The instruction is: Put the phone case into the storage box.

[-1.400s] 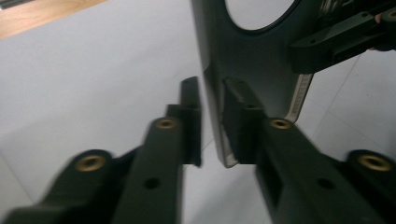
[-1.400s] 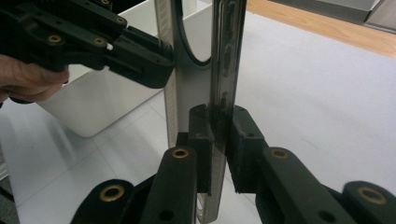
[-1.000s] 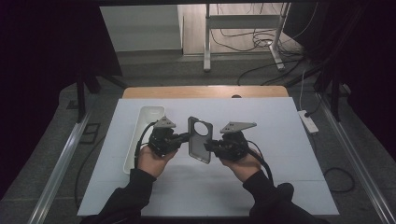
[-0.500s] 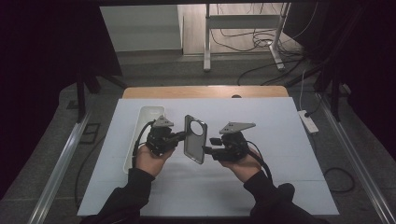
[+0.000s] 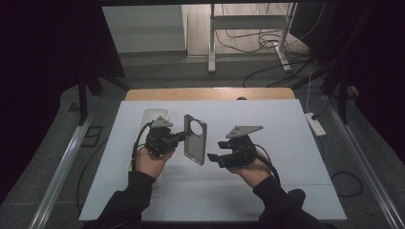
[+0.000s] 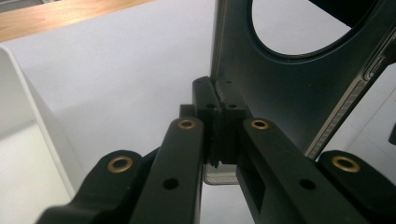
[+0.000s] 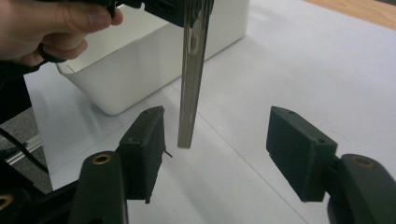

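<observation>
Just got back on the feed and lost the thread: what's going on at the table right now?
A person works with two hand-held grippers over a white table. The left gripper is clamped on the edge of a dark phone case with a round camera cutout, holding it upright above the table. The right gripper is open, its jaws spread either side of the case's lower end without touching it. A white tray sits beside the left hand.

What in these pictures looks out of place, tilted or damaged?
One thing stands out: the dark phone case is not lying on the white table. It hangs upright in the air, pinched at one edge by the left gripper. I see no damage or spill. The right gripper is open beside it.
</observation>
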`<move>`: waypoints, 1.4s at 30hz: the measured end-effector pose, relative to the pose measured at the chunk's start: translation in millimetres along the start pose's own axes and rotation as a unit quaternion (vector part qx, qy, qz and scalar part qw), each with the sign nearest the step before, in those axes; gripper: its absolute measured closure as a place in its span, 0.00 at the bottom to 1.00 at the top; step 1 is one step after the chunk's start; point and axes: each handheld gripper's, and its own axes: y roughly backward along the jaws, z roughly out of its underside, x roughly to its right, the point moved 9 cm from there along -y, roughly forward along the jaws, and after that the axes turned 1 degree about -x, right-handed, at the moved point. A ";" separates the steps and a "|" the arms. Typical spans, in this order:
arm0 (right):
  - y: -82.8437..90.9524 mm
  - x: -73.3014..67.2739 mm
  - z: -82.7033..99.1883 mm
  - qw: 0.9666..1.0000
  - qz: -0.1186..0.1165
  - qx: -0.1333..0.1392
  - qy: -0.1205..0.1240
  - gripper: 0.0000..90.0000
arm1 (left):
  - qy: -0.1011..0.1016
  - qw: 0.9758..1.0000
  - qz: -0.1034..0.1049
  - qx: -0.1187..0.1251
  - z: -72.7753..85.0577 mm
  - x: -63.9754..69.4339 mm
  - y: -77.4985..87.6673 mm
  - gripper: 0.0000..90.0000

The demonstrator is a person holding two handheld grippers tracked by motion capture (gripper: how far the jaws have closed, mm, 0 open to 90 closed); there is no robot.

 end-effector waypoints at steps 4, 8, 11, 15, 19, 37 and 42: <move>2.3 1.0 1.6 1.000 0.000 -0.001 -0.001 0.39 | 0.003 1.000 -0.002 0.001 -0.9 -2.1 2.1 0.99; 6.2 2.5 4.3 1.000 0.001 -0.001 -0.001 0.38 | 0.007 1.000 -0.004 0.006 -2.9 -5.7 5.9 0.99; 9.1 3.9 6.3 1.000 0.003 -0.003 -0.001 0.37 | 0.005 1.000 -0.008 0.007 -3.9 -8.6 8.6 0.99; 12.8 5.9 10.4 1.000 0.006 -0.005 -0.003 0.36 | 0.010 1.000 -0.011 0.012 -5.9 -12.6 12.4 0.99; 15.6 9.1 15.7 1.000 0.009 -0.008 -0.005 0.35 | 0.011 1.000 -0.015 0.015 -7.4 -16.1 15.5 0.99; 31.6 22.4 36.3 0.999 0.015 -0.020 -0.022 0.32 | 0.022 0.999 -0.021 0.018 -11.0 -29.8 25.8 0.99; 35.8 23.2 39.8 0.999 0.017 -0.021 -0.024 0.32 | 0.022 0.999 -0.022 0.019 -13.2 -31.9 27.9 0.99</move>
